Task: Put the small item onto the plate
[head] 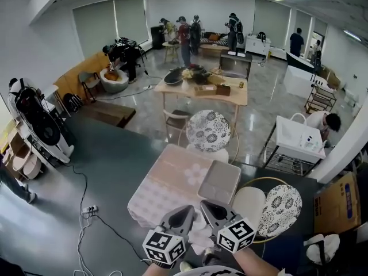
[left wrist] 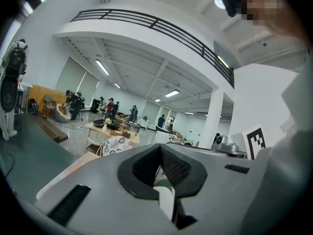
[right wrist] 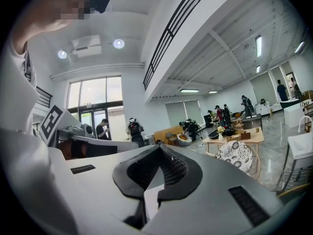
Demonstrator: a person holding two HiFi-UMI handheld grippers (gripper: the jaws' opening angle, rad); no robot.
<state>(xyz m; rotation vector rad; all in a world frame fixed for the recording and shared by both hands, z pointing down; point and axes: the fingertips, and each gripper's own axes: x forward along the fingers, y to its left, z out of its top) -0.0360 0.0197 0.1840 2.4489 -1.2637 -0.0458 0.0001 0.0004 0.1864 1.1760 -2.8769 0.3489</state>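
— Pink-clothed table at mid-frame, with the plate on its right edge looking bare. Has it started?
— Not yet, I'd judge. At bottom centre the left gripper and right gripper are both closed on nothing. I can't pick out the small item.

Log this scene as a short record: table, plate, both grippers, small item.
table: small, pale checked cloth
plate: grey, square, on the table's right side; nothing seen on it
left gripper: shut, empty, held above the table's near edge
right gripper: shut, empty, beside the left one
small item: cannot be made out
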